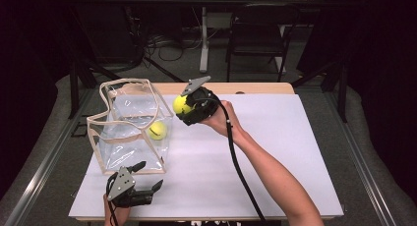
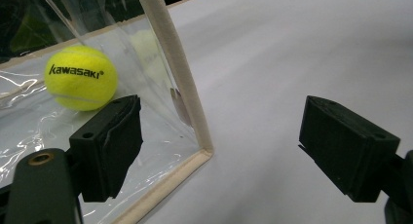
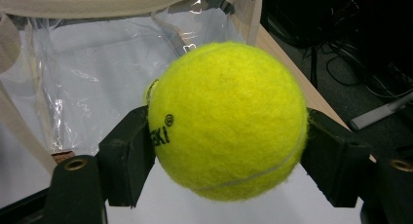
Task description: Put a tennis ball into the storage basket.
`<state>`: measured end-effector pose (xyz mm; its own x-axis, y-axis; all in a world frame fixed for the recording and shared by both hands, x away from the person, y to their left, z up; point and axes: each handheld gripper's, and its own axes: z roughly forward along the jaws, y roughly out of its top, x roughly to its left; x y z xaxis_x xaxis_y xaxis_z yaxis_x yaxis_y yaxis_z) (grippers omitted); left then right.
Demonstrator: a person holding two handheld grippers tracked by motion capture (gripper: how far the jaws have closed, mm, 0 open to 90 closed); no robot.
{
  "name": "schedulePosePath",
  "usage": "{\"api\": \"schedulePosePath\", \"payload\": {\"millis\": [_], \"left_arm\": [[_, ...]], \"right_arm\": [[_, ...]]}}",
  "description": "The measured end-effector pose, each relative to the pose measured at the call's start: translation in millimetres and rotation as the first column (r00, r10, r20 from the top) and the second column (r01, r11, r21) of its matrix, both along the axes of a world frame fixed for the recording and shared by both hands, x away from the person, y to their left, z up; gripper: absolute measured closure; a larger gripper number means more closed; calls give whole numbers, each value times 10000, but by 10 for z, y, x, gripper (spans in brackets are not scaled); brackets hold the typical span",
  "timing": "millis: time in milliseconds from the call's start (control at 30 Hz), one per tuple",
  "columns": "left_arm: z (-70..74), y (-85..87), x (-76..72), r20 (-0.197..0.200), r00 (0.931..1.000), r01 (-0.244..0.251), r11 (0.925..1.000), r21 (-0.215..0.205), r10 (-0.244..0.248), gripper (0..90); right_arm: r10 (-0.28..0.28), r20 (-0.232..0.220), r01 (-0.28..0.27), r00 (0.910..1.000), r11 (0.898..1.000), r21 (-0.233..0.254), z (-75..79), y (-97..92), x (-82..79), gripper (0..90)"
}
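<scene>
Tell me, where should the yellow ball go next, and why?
Probably over the open top of the clear bag, then let go. The right hand-held gripper holds a tennis ball beside the bag's rim, and another ball already lies inside.

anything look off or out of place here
Mostly fine. The clear bag sags, its rim bent out of shape, though it stands upright with one tennis ball inside. The right gripper holds a second ball beside it.
</scene>
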<state>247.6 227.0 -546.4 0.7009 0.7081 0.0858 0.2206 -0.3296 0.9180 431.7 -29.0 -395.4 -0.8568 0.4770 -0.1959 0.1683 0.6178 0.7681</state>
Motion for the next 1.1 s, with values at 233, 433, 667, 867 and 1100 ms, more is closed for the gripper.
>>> {"api": "schedulePosePath", "payload": {"millis": [233, 433, 667, 867, 1100], "left_arm": [[0, -1, -1, 12, 10000, 18, 10000, -7, -18, 160], [2, 1, -1, 20, 10000, 12, 10000, 22, -12, 160], [2, 1, -3, 12, 10000, 8, 10000, 12, -8, 159], [2, 2, -4, 17, 10000, 6, 10000, -1, -6, 159], [2, 2, -3, 22, 10000, -4, 10000, 11, 4, 160]], "right_arm": [[-22, 39, 22, 10000, 10000, 72, 57, 17, 14, 259], [-11, 41, 10, 10000, 9999, 130, 98, 23, 27, 259], [20, 140, -22, 9999, 9998, 177, 139, 31, 12, 259], [32, 171, -35, 9998, 9997, 222, 192, 33, -1, 260], [64, 253, -69, 9997, 9998, 208, 251, 44, -14, 261]]}}
